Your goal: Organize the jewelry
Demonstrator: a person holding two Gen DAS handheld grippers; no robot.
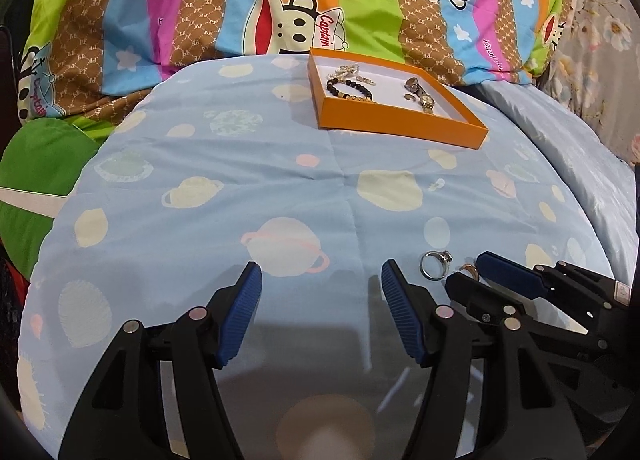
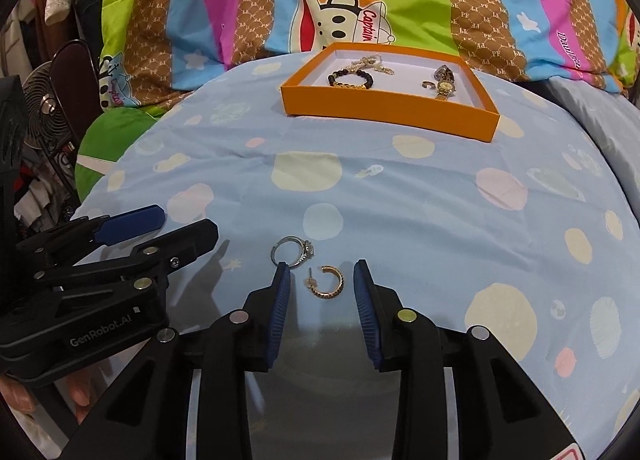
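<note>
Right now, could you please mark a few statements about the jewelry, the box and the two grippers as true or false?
1. The gold hoop earring lies on the bedsheet between the right gripper's fingers. True.
2. The silver ring sits inside the orange box. False: it lies on the bedsheet, beside the earring.
3. The black bead bracelet is in the orange box. True.
4. The left gripper is shut on the silver ring. False: it is open with nothing between its fingers.
5. The gold watch lies on the bedsheet outside the box. False: it is in the box.
</note>
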